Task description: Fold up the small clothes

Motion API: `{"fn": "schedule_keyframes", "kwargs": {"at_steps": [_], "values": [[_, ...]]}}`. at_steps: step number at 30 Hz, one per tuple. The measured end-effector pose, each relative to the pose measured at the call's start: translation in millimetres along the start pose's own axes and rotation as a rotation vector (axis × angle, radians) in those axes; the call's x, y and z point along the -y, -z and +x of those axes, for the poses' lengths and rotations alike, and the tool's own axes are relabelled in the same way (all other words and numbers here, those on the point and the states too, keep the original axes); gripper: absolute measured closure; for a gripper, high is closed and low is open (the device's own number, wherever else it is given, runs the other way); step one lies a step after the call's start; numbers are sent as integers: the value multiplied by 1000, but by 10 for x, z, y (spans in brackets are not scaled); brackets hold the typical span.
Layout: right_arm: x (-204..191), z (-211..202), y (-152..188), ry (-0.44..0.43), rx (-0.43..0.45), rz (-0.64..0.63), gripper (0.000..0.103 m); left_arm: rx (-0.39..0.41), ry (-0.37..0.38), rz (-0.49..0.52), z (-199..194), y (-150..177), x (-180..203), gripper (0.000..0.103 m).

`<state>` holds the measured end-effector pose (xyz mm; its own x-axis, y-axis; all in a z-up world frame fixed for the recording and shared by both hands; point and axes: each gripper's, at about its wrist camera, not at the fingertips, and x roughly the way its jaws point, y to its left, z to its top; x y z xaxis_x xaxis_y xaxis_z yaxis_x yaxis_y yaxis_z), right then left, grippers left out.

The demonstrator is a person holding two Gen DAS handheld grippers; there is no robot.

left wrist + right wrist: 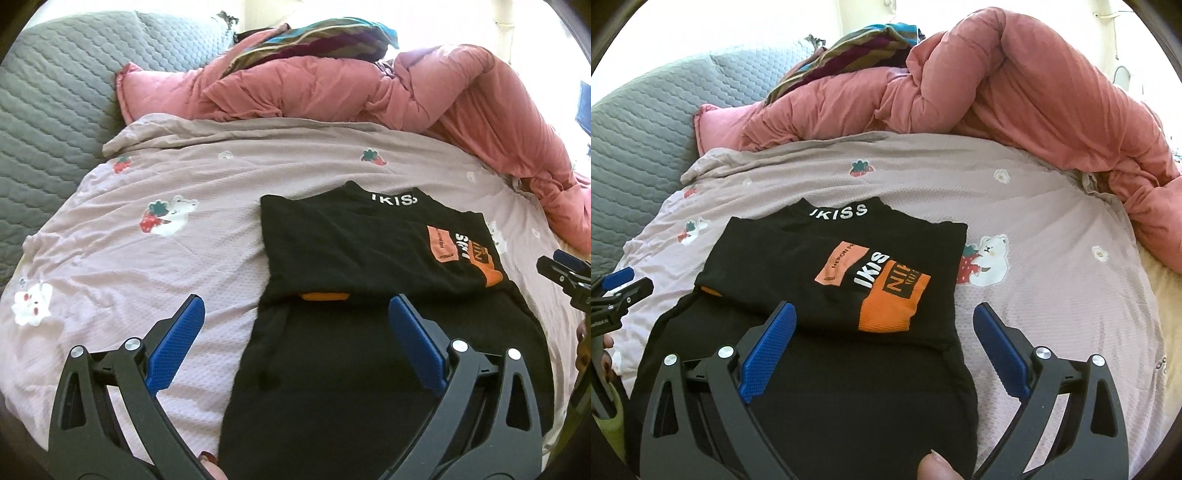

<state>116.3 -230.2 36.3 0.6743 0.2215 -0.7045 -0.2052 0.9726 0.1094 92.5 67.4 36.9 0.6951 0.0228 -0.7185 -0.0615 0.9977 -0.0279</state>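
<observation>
A small black shirt (354, 251) with white lettering and orange patches lies partly folded on the bed, its upper part folded over the lower part (332, 387). It also shows in the right wrist view (849, 266). My left gripper (295, 306) is open and empty, held just above the shirt's near left side. My right gripper (884, 314) is open and empty above the shirt's near right side. The right gripper also shows at the right edge of the left wrist view (565, 269). The left gripper shows at the left edge of the right wrist view (620, 288).
The shirt lies on a pale pink blanket (147, 266) with strawberry and bear prints. A bunched pink quilt (1015, 92) and striped cloth (314, 40) lie at the back. A grey quilted cover (48, 110) lies at the left.
</observation>
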Motion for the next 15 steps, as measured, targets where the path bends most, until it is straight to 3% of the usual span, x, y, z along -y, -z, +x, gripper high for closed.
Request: {"fn": "schedule_keyframes", "kwargs": {"at_steps": [15], "values": [[83,-343,77,0,28,9,7,19,-52,-36,-342,130,-293,10]]}}
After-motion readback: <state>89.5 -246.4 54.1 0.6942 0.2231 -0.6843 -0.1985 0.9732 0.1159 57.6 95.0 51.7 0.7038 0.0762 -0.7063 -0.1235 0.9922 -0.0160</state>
